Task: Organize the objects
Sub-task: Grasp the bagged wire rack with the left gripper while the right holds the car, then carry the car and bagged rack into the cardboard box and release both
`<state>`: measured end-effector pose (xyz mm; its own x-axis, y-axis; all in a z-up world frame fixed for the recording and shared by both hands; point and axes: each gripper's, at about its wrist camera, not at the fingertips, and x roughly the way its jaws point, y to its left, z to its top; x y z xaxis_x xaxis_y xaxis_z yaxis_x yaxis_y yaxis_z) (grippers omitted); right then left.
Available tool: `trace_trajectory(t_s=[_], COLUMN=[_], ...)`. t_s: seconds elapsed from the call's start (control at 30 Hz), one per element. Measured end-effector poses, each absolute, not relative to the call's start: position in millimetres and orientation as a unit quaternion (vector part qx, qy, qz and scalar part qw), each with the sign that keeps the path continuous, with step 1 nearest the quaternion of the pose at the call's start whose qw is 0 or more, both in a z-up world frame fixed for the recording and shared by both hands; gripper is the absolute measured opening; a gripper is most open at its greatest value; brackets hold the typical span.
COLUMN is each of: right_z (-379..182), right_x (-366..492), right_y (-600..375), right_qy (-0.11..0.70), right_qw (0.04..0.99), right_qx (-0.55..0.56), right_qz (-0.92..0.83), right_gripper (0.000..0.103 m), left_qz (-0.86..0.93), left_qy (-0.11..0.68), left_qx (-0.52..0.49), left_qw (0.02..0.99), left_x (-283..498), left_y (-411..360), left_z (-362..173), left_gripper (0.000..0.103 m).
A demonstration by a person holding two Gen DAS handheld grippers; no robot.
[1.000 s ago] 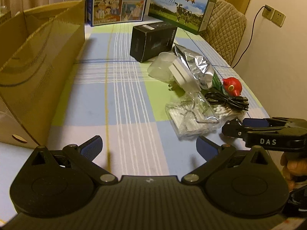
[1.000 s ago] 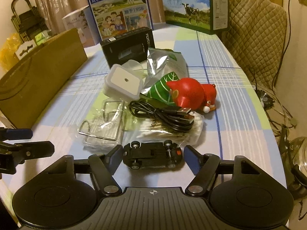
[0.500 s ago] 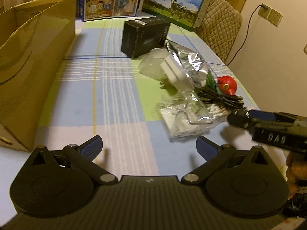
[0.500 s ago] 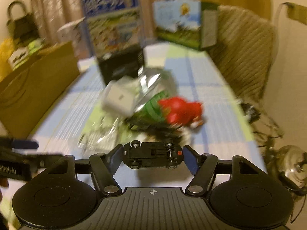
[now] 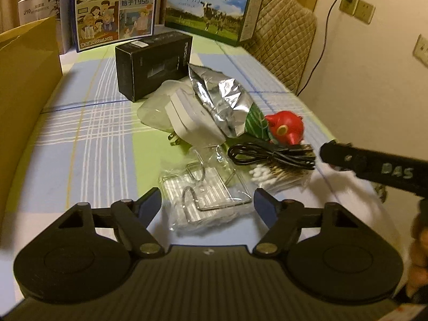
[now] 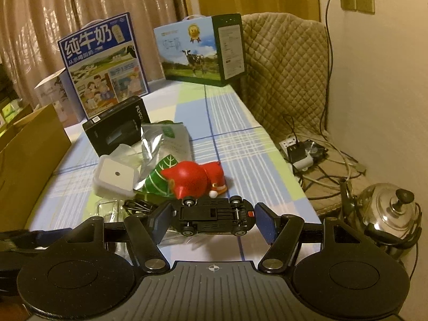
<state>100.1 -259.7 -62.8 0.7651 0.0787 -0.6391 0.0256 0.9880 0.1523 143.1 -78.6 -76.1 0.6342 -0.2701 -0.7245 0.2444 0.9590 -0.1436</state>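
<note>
Lifted off the worktop [image 6: 232,144] since a second ago, the toy car [image 6: 214,218] now hangs upside down, pinched in the right claw [image 6: 212,223] above the pile. Left claw [image 5: 207,204] is spread and empty over the bagged hooks [image 5: 206,198]. Cardboard box [image 5: 26,85] stands at left; its inside is hidden. By my judgement sorting has barely begun: cable [image 5: 270,155], charger [image 5: 190,117], foil bag [image 5: 224,101] and red toy [image 5: 286,129] wait.

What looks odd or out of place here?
The toy car sits between the right claw pads upside down, chassis and wheels facing the camera. On the table, the white plug adapter leans tilted against the crumpled foil bag, prongs out.
</note>
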Motion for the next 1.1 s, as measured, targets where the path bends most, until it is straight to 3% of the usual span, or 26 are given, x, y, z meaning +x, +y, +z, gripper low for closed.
trace_trajectory(t_s=[0.5, 0.77, 1.1], right_z=[-62, -62, -56], right_x=[104, 105, 102], right_y=[-249, -245, -229], right_qy=[0.345, 0.348, 0.341], right_qw=[0.935, 0.934, 0.935], right_qx=[0.081, 0.079, 0.071], right_qz=[0.030, 0.037, 0.069], right_gripper=[0.064, 0.064, 0.064], left_qz=[-0.104, -0.128, -0.133], left_qy=[0.392, 0.376, 0.386], left_qx=[0.033, 0.094, 0.069], left_qw=[0.913, 0.913, 0.910], left_x=[139, 140, 125], left_y=[-62, -73, -46], left_z=[-80, -83, -63], left_gripper=[0.071, 0.049, 0.048])
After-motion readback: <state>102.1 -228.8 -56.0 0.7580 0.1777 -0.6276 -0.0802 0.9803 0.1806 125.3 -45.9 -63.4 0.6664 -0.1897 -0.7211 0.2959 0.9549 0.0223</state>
